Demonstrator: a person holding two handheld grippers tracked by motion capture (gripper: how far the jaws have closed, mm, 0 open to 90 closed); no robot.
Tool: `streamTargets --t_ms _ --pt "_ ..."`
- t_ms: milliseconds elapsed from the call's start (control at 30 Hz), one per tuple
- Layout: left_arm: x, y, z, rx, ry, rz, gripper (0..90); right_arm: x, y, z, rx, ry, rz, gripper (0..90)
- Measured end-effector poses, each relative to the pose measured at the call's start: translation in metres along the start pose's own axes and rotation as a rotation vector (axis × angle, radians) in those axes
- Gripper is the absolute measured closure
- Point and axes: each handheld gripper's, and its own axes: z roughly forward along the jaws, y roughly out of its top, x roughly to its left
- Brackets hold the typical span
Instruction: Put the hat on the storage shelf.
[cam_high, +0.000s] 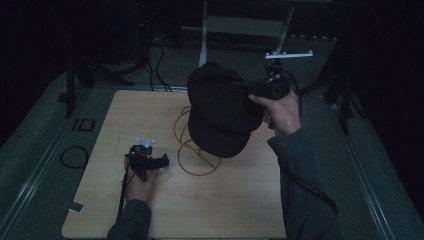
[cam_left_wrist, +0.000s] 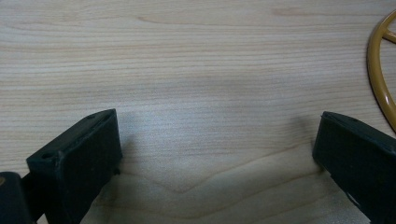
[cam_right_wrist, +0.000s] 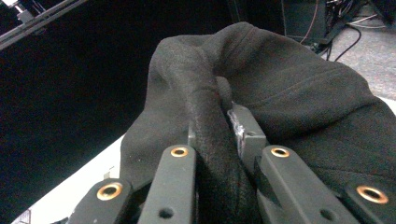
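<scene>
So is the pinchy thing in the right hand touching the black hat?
Touching. In the right gripper view, the right gripper has its jaws pinched on a fold of the black hat, with fabric squeezed between them.

The high view is dim and a little grainy, the surroundings sinking to near black while the pale wooden table (cam_high: 210, 200) catches most of the light. In the left gripper view the wood grain is evenly lit and sharp, with soft shadows (faint, diffuse at the edges) under the two black jaws, which are slightly blurred. The right gripper view is murky: the black cap (cam_right_wrist: 280, 93) shows only low-contrast folds, with darkness behind it.
</scene>
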Motion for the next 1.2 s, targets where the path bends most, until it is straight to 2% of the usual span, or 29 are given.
streamTargets --t_ms 633,1000,1200 --pt "0.000 0.000 0.000 0.001 -0.001 0.001 0.7 0.011 -0.001 0.045 0.059 0.019 -0.013 80.2" --pt "0.000 0.000 0.000 0.002 -0.001 0.000 0.7 0.014 -0.004 0.069 0.092 0.014 -0.005 79.2" --pt "0.000 0.000 0.000 0.002 0.000 0.001 0.7 0.016 -0.006 0.076 0.107 -0.001 -0.024 78.1"
